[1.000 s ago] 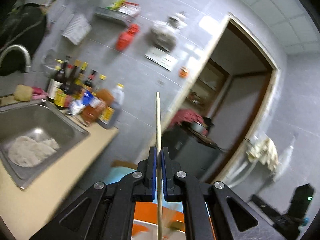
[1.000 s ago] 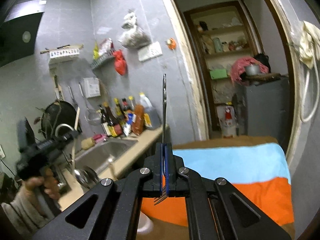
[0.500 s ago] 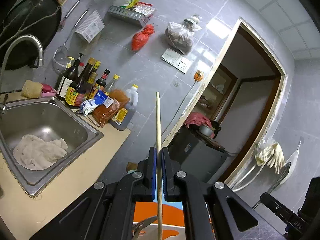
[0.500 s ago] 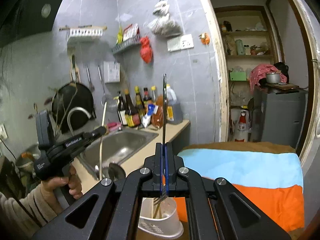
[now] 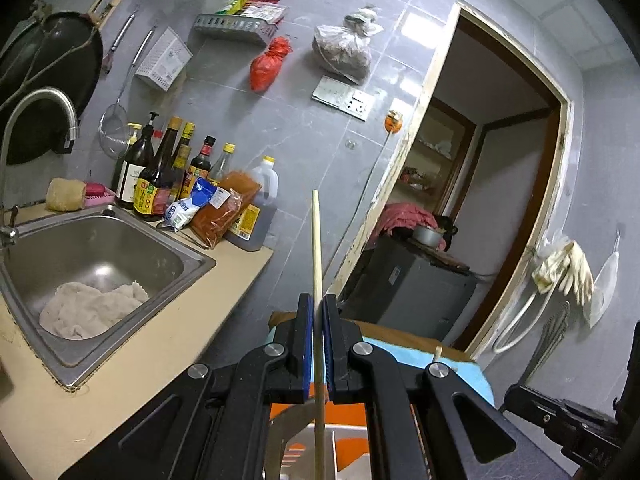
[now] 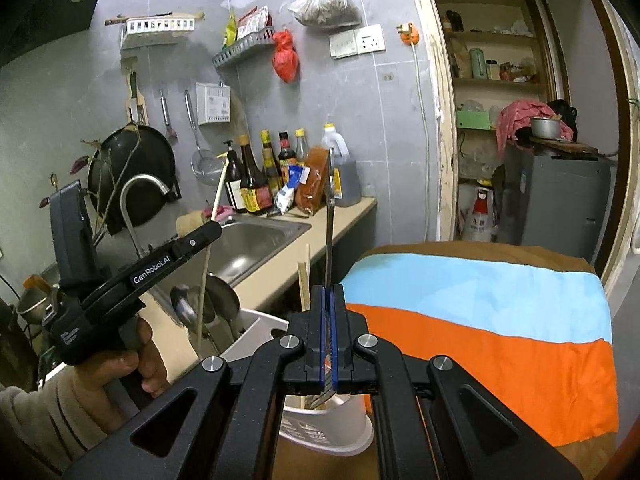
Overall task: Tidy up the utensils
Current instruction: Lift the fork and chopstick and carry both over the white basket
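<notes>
The white perforated plastic utensil holder [image 6: 320,420] stands on the surface at the near edge of the striped cloth, directly beneath both grippers; it already carries wooden chopsticks [image 6: 305,284] and some metal ladles or spoons [image 6: 222,300] standing upright.

Above the holder, the right gripper [image 6: 329,354] has its jaws closed on a slim metal fork [image 6: 329,216]. The fork's long axis runs nearly vertical, handle up past the jaws and tines down, with the tines [image 6: 318,398] just at or inside the holder's rim.

To the left of the holder, the left gripper [image 5: 316,354] has its jaws clamped on a single pale wooden chopstick [image 5: 317,264], also upright. Its lower end reaches down toward the holder's opening [image 5: 340,436]; whether it has entered a compartment cannot be told.

Both long axes line up with the holder's depth, so the coming move looks like a straight descent and release. The right gripper seems nearer to seating its piece.

Around the holder lie the blue-and-orange cloth [image 6: 480,320], the steel sink [image 6: 256,240] and the sauce bottles [image 6: 256,184].
</notes>
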`<action>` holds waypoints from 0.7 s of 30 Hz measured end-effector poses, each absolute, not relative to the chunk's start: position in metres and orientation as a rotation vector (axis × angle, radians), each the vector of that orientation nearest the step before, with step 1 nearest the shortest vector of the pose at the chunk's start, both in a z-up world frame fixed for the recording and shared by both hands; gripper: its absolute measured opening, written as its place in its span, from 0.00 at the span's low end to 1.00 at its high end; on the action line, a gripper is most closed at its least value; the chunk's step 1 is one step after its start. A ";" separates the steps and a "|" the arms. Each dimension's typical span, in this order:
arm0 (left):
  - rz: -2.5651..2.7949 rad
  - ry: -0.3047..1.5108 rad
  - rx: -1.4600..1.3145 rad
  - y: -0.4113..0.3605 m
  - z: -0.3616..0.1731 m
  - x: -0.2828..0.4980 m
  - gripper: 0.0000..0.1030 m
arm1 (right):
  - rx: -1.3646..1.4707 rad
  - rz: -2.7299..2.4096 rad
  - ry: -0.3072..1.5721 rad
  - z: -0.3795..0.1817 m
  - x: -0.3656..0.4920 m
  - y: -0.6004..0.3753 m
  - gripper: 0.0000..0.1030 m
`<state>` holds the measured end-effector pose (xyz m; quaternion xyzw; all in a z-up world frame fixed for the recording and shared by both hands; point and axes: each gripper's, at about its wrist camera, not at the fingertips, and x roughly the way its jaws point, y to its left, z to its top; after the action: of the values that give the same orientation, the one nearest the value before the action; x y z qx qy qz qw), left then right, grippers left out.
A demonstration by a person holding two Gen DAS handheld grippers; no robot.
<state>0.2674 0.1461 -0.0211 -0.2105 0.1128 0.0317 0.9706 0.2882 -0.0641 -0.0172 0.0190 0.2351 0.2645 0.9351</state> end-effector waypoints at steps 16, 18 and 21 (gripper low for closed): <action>0.039 0.295 -0.475 0.156 -0.031 0.252 0.05 | 0.038 0.563 0.548 -0.033 0.285 -0.058 0.04; 0.035 0.299 -0.497 0.157 -0.033 0.251 0.05 | 0.041 0.563 0.545 -0.032 0.284 -0.058 0.05; 0.035 0.309 -0.515 0.158 -0.037 0.250 0.05 | 0.045 0.562 0.547 -0.033 0.284 -0.058 0.05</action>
<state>0.2505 0.1579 -0.0373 -0.2537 0.1521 0.0173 0.9551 0.2840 -0.0579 -0.0325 0.0220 0.2664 0.2738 0.9239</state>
